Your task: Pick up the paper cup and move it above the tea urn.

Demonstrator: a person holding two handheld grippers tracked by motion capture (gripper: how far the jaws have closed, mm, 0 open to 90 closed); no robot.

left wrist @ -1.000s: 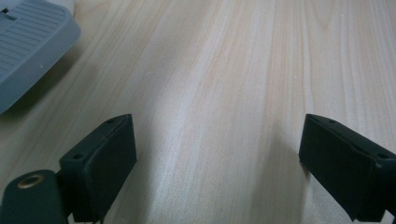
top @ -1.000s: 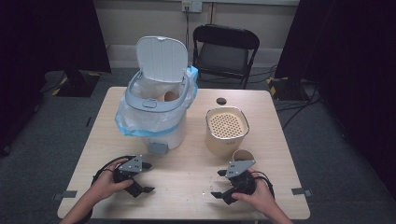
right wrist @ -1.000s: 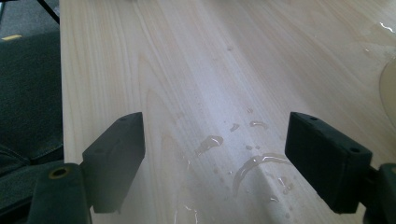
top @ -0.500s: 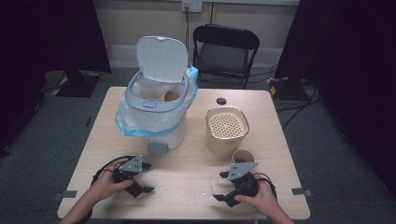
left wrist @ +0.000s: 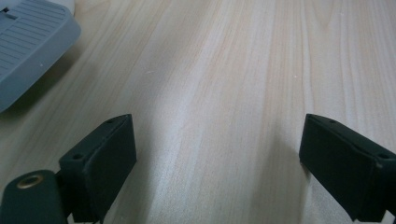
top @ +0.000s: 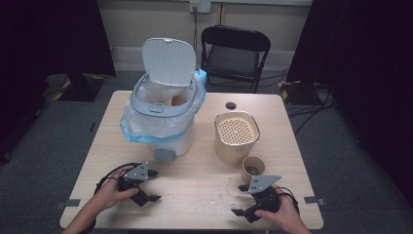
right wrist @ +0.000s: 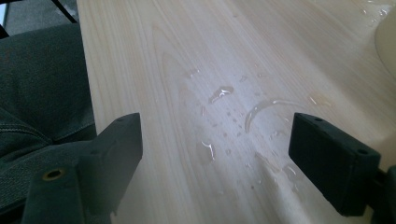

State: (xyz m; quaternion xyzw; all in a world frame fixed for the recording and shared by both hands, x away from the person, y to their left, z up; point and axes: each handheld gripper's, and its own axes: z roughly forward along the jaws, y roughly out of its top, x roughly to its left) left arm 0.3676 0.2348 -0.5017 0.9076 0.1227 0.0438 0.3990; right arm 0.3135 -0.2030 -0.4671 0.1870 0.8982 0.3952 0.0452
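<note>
Wood-grain tabletop (top: 195, 187) carries everything, and both grippers rest near its front edge. At 7 o'clock of the table, the left gripper (top: 152, 185) lies in the person's left hand (top: 109, 195); in the left gripper view its 2 black jaws stand wide apart over bare wood, grasping nothing, with the bin's grey pedal (left wrist: 28, 49) at 10 o'clock of that view. At 5 o'clock of the table, the right gripper (top: 241, 200) sits in the right hand (top: 287, 217), its jaws also spread and empty; in the right gripper view they frame a patch of spilled water drops (right wrist: 233, 116) on the wood.

Just beyond the right gripper, toward 1 o'clock from it, stands a small brown paper cup (top: 253, 168), upright and apart from the jaws. Touching or just behind the cup is a cream canister (top: 236, 136) with a perforated top. At 11 o'clock of the table stands a white pedal bin (top: 163, 122), lid raised, lined with a clear bag, another brown cup (top: 178, 101) inside. A small black cap (top: 231, 105) lies at 12 o'clock, with a black folding chair (top: 236, 53) behind the table.
</note>
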